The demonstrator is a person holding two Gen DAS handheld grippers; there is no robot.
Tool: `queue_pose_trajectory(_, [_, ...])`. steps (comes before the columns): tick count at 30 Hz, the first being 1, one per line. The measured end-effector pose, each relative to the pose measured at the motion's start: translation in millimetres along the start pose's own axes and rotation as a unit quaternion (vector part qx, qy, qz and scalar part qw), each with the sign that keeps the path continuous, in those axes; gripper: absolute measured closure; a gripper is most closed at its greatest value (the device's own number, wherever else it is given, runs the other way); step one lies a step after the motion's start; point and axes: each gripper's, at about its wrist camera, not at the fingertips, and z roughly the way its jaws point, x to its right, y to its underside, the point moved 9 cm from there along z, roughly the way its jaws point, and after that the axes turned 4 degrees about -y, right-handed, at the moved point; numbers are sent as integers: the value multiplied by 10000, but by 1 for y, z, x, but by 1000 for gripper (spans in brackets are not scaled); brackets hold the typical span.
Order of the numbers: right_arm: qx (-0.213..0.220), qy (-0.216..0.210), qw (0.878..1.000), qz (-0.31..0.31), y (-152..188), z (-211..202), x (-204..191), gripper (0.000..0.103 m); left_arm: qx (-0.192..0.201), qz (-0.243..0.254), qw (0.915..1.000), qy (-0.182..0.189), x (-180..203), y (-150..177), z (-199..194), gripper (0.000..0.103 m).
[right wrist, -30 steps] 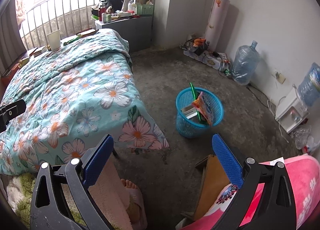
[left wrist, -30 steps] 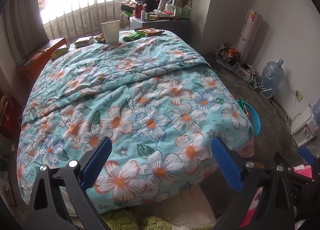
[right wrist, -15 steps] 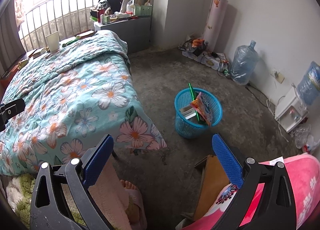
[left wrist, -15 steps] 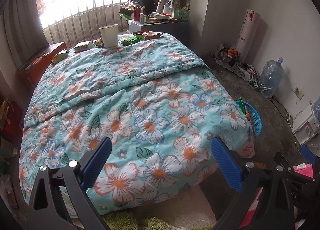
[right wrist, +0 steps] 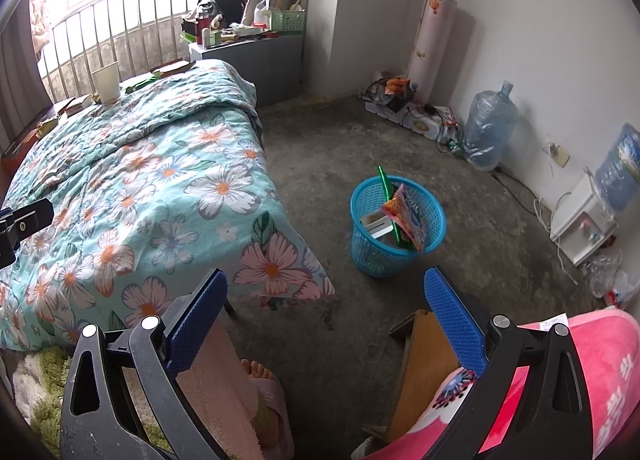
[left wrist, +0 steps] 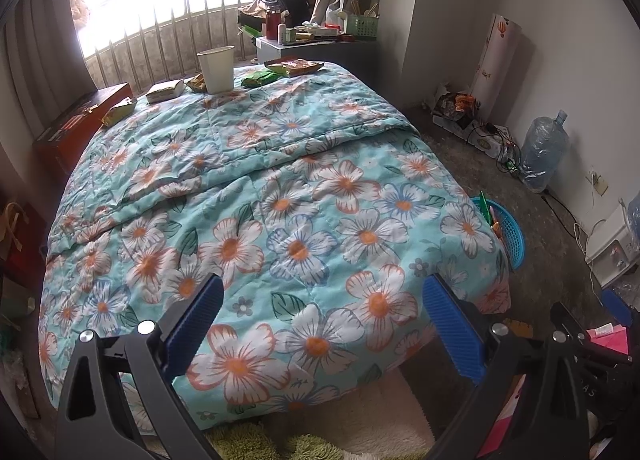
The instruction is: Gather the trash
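Note:
Trash lies at the far end of the floral bed (left wrist: 280, 188): a white paper cup (left wrist: 216, 69), a green wrapper (left wrist: 260, 78), an orange snack bag (left wrist: 294, 67), a pale box (left wrist: 165, 91) and a yellow-green packet (left wrist: 118, 113). The blue mesh trash basket (right wrist: 396, 220) stands on the floor right of the bed and holds wrappers and a green stick; only its rim (left wrist: 508, 228) peeks past the bed corner in the left wrist view. My left gripper (left wrist: 320, 324) hangs open over the bed's near end, holding nothing. My right gripper (right wrist: 326, 320) is open and empty above the floor near the basket.
A grey bedside cabinet (right wrist: 256, 60) with bottles stands by the window railing. Water jugs (right wrist: 490, 128), a paper roll (right wrist: 434, 44) and cables line the right wall. A pink blanket (right wrist: 592, 372), a wooden piece (right wrist: 424, 364) and a person's slippered foot (right wrist: 260, 380) are close below.
Both views have drifted back slightly, so the bed and basket sit a little lower and farther. Both grippers stay open and empty.

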Motion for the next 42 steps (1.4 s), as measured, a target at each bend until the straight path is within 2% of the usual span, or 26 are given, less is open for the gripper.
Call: queue_pose_trajectory(42, [17, -9, 10000, -3, -3, 0, -3, 8, -16, 18, 10000, 10, 1, -1, 0, 6])
